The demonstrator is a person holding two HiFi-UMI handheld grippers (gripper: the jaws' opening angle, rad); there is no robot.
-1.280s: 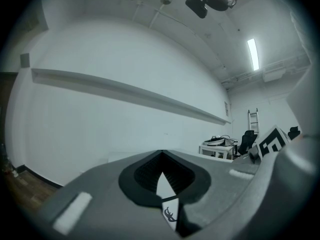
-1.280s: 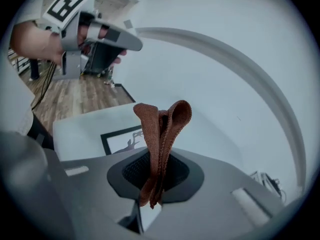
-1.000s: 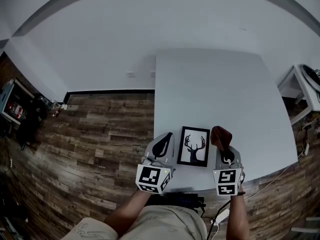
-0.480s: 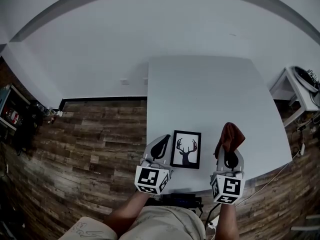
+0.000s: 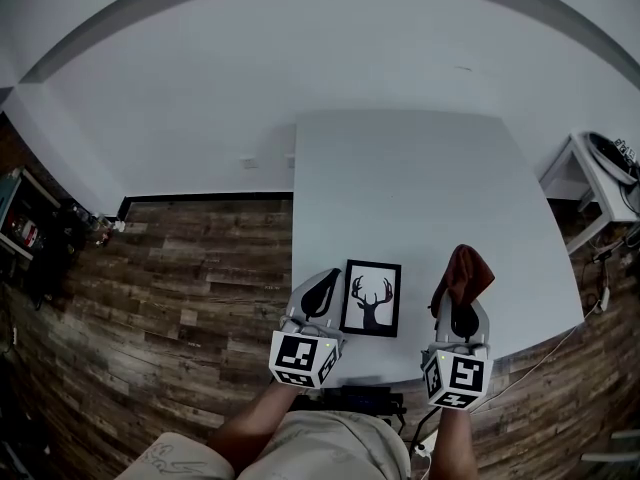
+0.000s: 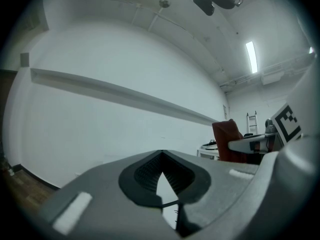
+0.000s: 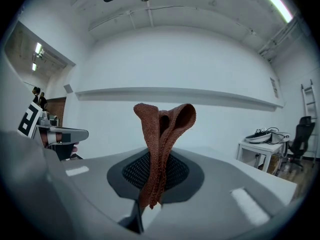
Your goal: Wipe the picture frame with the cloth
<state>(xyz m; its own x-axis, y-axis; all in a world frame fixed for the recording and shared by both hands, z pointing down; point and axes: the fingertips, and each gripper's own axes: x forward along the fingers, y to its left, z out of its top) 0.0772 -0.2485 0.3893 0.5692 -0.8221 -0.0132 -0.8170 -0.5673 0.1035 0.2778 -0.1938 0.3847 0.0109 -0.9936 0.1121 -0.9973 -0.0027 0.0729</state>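
The picture frame (image 5: 370, 298) lies flat on the bench (image 5: 420, 188), long axis 12-to-6, antlers toward 12, between my closed, empty left claw (image 5: 325, 286) and my right claw (image 5: 458, 313) pinching the cloth (image 5: 466, 273).

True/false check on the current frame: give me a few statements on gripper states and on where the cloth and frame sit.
1. The right gripper is shut on the cloth. True.
2. The cloth is pressed against the picture frame. False: it is held off to the frame's right, apart from it.
3. The picture frame lies flat on the table, between the two grippers. True.
4. The left gripper is clamped on the frame. False: its jaws are together on nothing, and it sits beside the frame's left edge.
5. The cloth is white. False: it is reddish brown.
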